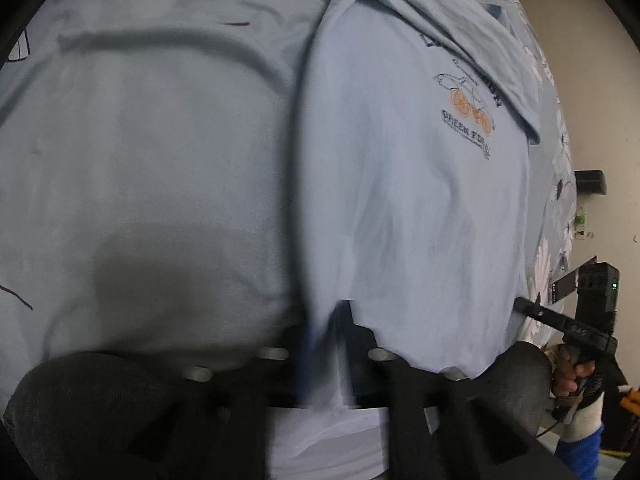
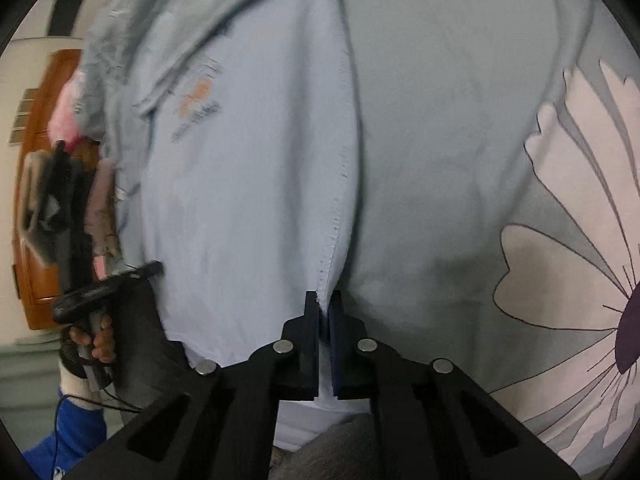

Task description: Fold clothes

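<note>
Pinching the hem of the pale blue printed cotton T-shirt [image 1: 400,200] between nearly closed fingers, left gripper [image 1: 326,320]; shirt spreading ahead over grey-blue flowered bedsheet [image 1: 140,140]. Clamping the stitched hem edge, right gripper [image 2: 324,308], fingers narrow; shirt [image 2: 248,184] ahead-left, sheet [image 2: 460,140] ahead-right.

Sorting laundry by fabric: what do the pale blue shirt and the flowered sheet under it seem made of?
Pale blue shirt: probably cotton knit, matte, soft wrinkles, stitched hem, printed logo. Flowered sheet: smooth woven cloth, likely cotton or a blend; flat print, slight sheen.
</note>
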{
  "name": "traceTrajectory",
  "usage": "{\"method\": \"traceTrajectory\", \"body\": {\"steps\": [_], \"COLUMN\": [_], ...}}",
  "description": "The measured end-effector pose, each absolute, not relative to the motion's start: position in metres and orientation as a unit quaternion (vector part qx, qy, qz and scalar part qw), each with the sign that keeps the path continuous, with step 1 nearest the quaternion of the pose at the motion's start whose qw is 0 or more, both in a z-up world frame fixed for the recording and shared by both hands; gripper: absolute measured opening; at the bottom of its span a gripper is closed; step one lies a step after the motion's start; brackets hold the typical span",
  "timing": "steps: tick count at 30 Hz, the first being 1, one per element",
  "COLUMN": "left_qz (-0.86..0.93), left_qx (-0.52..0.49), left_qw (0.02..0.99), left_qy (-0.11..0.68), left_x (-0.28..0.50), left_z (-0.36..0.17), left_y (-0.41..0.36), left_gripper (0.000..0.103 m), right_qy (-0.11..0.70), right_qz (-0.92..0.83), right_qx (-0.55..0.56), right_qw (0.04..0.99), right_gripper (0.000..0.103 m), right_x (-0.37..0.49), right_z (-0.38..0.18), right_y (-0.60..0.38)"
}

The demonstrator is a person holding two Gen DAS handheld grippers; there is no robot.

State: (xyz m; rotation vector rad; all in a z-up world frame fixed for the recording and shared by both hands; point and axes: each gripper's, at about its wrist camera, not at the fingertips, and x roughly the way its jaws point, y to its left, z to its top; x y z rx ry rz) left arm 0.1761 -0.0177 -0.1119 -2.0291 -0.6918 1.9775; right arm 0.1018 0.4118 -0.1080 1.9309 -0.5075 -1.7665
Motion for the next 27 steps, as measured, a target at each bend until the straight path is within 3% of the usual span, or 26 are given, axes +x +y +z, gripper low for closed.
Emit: {"method": "traceTrajectory", "body": {"steps": [5,12,23,26,27], "left_qz": [0.707,0.770,0.757,0.756,0.755], "left_qx": [-0.634,-0.534,-0.569,-0.580,-0.583], "left_qw": [0.168,0.188,0.131,0.123,0.123], "left_qy": [-0.264,-0.294,-0.295,-0.278,-0.274], "left_x": [0.182,0.111,0.008,0.017,0.020], "left_z": [-0.075,-0.026,-0.084,-0.094,-0.096], "left_y": [-0.033,-0.070,-0.067,-0.066,-0.066], "left_gripper": [0.008,0.008,0.007,0.012,0.015], "right_qy": [-0.268,-0.336,-0.354,-0.364,-0.360], "right_qz": [-0.672,-0.710,-0.699,-0.694,-0.697], "right_qx": [0.637,0.549,0.596,0.598,0.597], "right_qw": [0.266,0.284,0.173,0.169,0.167], "right_gripper": [0.002,0.002,0.005,0.005,0.011], "right_x": [0.098,0.055,-0.036,-0.038,-0.035], "right_z": [-0.080,-0.043,-0.111,-0.122,-0.122], "right_y": [0.439,0.449,0.442,0.448,0.450]}}
